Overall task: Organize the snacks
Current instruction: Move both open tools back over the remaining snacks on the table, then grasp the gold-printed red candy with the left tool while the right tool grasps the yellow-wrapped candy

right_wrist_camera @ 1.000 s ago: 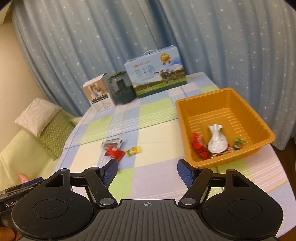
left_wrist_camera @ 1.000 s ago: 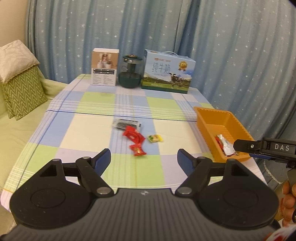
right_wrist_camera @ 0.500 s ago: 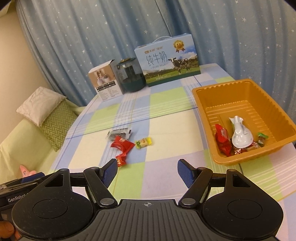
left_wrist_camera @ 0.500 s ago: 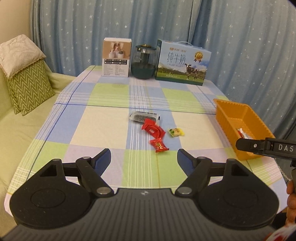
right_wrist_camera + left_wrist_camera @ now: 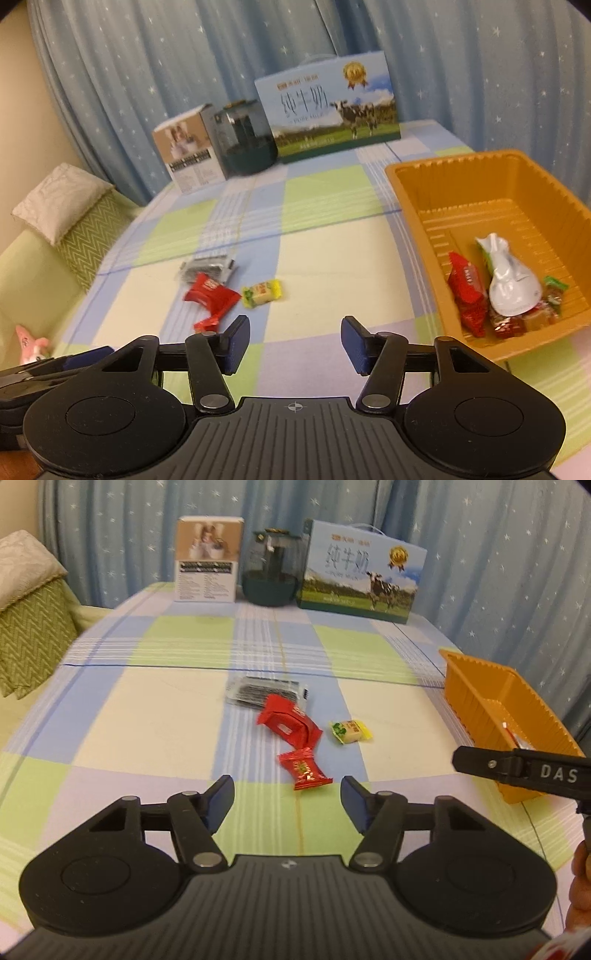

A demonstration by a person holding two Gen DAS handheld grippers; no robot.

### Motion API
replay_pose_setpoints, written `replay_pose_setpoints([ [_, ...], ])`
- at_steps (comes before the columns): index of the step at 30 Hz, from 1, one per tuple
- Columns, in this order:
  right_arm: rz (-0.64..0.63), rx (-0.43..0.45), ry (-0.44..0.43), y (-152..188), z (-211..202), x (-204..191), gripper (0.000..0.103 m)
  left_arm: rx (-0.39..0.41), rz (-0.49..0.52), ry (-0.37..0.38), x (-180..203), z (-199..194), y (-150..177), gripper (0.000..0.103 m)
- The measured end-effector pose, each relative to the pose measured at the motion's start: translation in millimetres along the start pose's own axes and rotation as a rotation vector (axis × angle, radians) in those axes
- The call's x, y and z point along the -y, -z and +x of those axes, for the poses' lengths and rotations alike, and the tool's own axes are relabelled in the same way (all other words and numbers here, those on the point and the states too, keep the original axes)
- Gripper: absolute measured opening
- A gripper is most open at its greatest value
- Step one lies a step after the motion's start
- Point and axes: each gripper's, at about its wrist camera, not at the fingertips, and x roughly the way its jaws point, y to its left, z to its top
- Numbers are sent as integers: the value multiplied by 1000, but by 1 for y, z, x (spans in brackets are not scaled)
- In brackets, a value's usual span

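Loose snacks lie mid-table: a small red candy (image 5: 303,769), a larger red packet (image 5: 289,726), a yellow-green candy (image 5: 350,731) and a dark clear-wrapped pack (image 5: 266,692). My left gripper (image 5: 287,800) hovers just short of the small red candy, jaws closing with nothing between them. My right gripper (image 5: 294,343) hangs over bare cloth right of the same snacks, the red packet (image 5: 211,297) and yellow-green candy (image 5: 261,293); its jaws are closing, nothing between them. The orange tray (image 5: 410,206) at the right holds several snacks, among them a white pouch (image 5: 511,282).
At the table's far end stand a small white-brown box (image 5: 207,558), a dark glass jar (image 5: 271,572) and a milk carton box (image 5: 360,572). Green cushions (image 5: 26,602) lie to the left. The right gripper's finger (image 5: 517,768) crosses the left wrist view in front of the orange tray (image 5: 476,698).
Both grippers have come down and forward toward the table, so the snacks look larger and nearer. Both pairs of jaws stand narrower than before.
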Motion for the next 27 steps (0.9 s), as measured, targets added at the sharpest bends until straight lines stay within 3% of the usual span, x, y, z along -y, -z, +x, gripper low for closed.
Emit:
replay_pose_setpoints([
  [10, -5, -9, 9, -7, 41, 5, 56, -20, 35, 36, 11, 56, -3, 46],
  [14, -20, -18, 6, -9, 51, 1, 56, -34, 36, 50, 14, 71, -3, 37],
  [17, -36, -24, 9, -9, 57, -2, 56, -34, 30, 51, 12, 74, -2, 22],
  [27, -132, -46, -38, -11, 77, -13, 56, -42, 87, 50, -11, 57, -16, 17],
])
